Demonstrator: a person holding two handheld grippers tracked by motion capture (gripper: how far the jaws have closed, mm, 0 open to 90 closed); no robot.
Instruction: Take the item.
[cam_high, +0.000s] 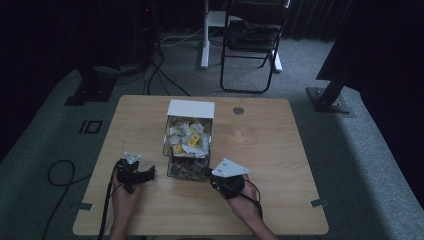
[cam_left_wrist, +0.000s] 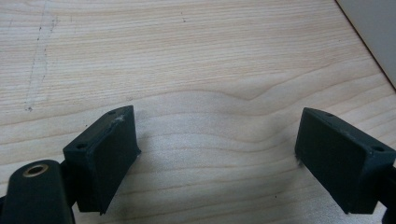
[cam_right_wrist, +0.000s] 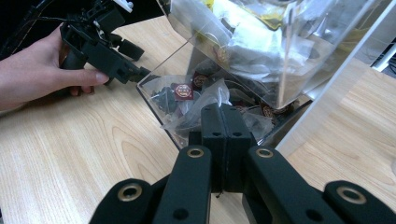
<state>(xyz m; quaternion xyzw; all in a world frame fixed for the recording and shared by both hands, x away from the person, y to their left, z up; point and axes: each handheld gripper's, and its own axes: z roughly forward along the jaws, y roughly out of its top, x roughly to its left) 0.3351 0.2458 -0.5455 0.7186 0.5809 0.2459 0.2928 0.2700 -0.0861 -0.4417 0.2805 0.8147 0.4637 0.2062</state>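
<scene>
Wooden table (cam_high: 280, 165) carries a clear two-tier box (cam_high: 189, 145) near its middle in the high view: the upper tier holds pale and yellow sachets, the lower tier dark packets. The left gripper (cam_high: 145, 175) sits on the table just left of the box's lower tier, and the right gripper (cam_high: 210, 172) lies at that tier's right front corner, each held by a hand coming in from the bottom edge. A small clear cup (cam_high: 238, 122) stands well apart to the box's right.

The left gripper view looks down on bare wood grain; the left gripper (cam_left_wrist: 217, 144) has its jaws standing wide apart with nothing between them, pads clear of any object.

The right gripper view shows the right gripper (cam_right_wrist: 225, 126) with its two jaws pressed flat together at the open front of the lower tier. A crumpled clear wrapper (cam_right_wrist: 205, 105) lies right at the tips, but whether it is pinched cannot be told. Dark packets (cam_right_wrist: 184, 91) lie behind it in the tier. Farther off, the person's left hand (cam_right_wrist: 37, 74) grips the other gripper beside the box.
</scene>
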